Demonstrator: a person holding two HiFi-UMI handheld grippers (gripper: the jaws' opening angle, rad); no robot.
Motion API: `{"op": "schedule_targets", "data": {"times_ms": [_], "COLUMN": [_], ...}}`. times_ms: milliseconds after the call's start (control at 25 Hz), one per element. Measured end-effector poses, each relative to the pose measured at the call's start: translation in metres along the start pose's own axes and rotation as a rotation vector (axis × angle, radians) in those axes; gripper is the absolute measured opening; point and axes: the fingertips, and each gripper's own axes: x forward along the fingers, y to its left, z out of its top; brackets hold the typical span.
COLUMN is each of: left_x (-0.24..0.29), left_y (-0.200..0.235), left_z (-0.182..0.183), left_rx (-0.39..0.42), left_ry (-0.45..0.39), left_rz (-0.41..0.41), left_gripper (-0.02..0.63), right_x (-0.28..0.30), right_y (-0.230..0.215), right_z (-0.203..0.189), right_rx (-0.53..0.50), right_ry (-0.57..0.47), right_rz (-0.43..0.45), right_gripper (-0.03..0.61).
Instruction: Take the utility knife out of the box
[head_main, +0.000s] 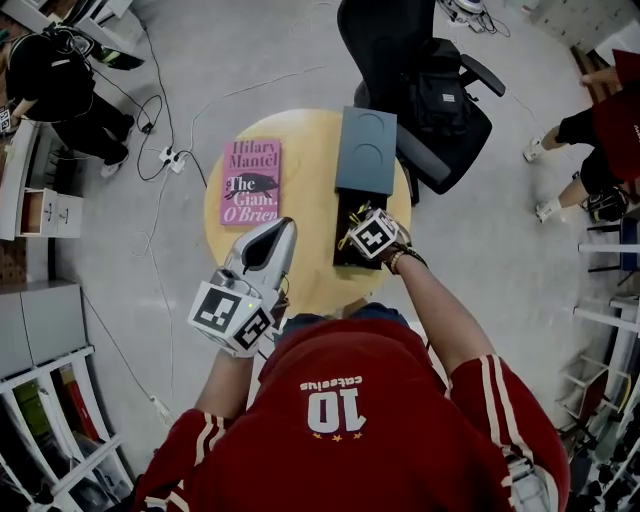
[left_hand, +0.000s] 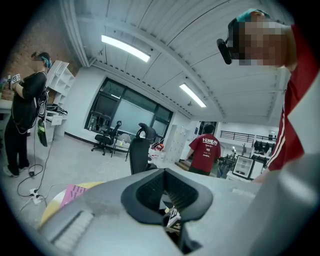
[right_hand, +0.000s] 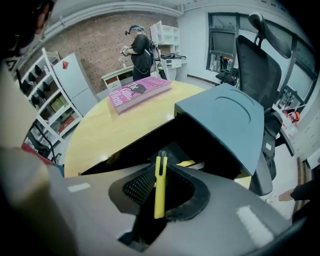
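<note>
The open black box (head_main: 350, 255) lies on the round wooden table (head_main: 310, 285), its grey-blue lid (head_main: 366, 150) tipped back at the far end. My right gripper (head_main: 366, 232) points steeply down into the box. In the right gripper view the thin yellow utility knife (right_hand: 159, 185) stands edge-on between the jaws, which sit shut on it at my right gripper (right_hand: 159, 172), with the box's dark inside (right_hand: 165, 142) and the lid (right_hand: 225, 120) behind. My left gripper (head_main: 274, 242) hovers over the table's near left, shut and empty, and my left gripper (left_hand: 167, 192) points roughly level.
A pink book (head_main: 250, 182) lies on the table's left half, away from the box. A black office chair (head_main: 420, 90) with a bag stands just beyond the table. People stand at the far left (head_main: 60, 80) and right edge (head_main: 600, 140). Shelving (head_main: 50, 400) lines the left side.
</note>
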Motion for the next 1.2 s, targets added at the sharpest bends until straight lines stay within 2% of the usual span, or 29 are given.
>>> {"op": "schedule_targets", "data": {"times_ms": [40,440,680,1200], "left_x": [-0.001,-0.011,-0.015,-0.035], "left_y": [0.001,0.002,-0.001,-0.018], "left_z": [0.0,0.0,0.005,0.014], "left_rx": [-0.002,-0.008,0.006,0.042], "left_ry": [-0.002,0.002,-0.01,-0.055], "left_rz": [0.002,0.017,0.01,-0.01], "left_gripper": [0.003,0.003,0.003,0.003], "right_x": [0.0,-0.004,-0.014,-0.111], "right_y": [-0.001,-0.001,-0.006,-0.002], "right_z": [0.0,0.002,0.002,0.046], "right_rx": [-0.006,-0.039,-0.008,-0.039], "right_ry": [-0.005,-0.062,-0.098,-0.332], "right_rz": [-0.006,-0.038,-0.069,-0.17], "right_gripper": [0.067,0.065,0.066,0.066]}}
